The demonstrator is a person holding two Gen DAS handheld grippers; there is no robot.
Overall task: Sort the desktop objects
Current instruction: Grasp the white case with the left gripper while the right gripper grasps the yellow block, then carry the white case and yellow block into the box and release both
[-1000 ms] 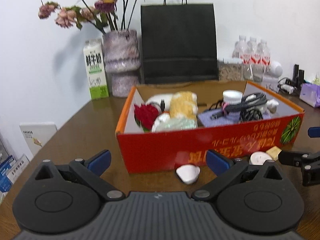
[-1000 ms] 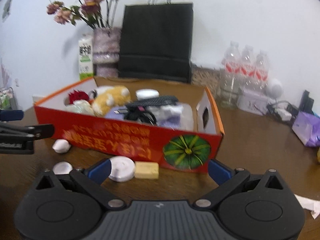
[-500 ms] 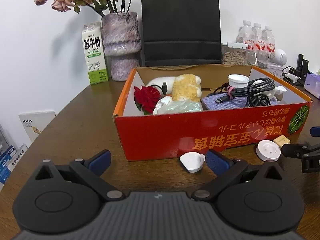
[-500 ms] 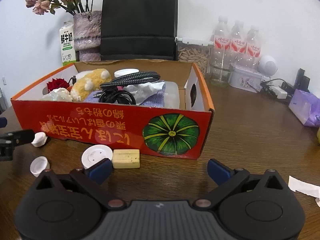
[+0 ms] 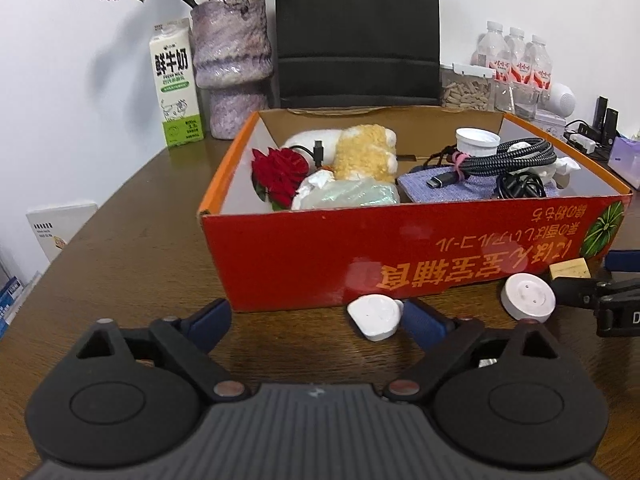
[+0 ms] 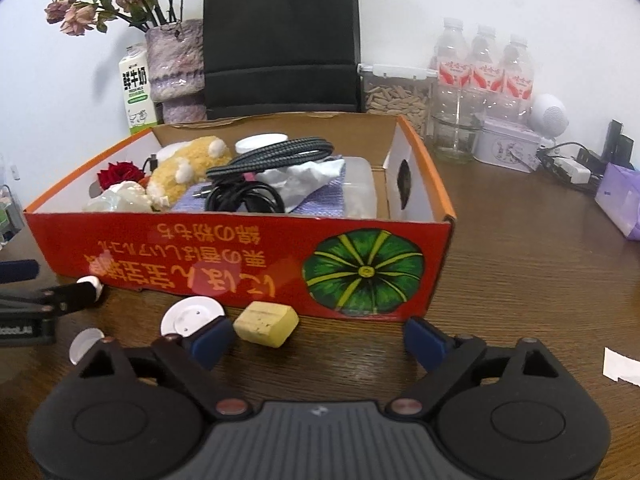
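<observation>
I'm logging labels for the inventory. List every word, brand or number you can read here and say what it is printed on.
"鲜牛奶": large green characters on the milk carton.
"FRESH MILK": small print under them, barely legible.
Yellow Japanese print, upside down, on the red box: too inverted and glare-hit to read reliably.
Red labels on the water bottles: blurred.
Booklet at the left edge: too small.

Red box full w/ plush, rose, cables; on table in front: white cap, white disc, yellow block.
</observation>
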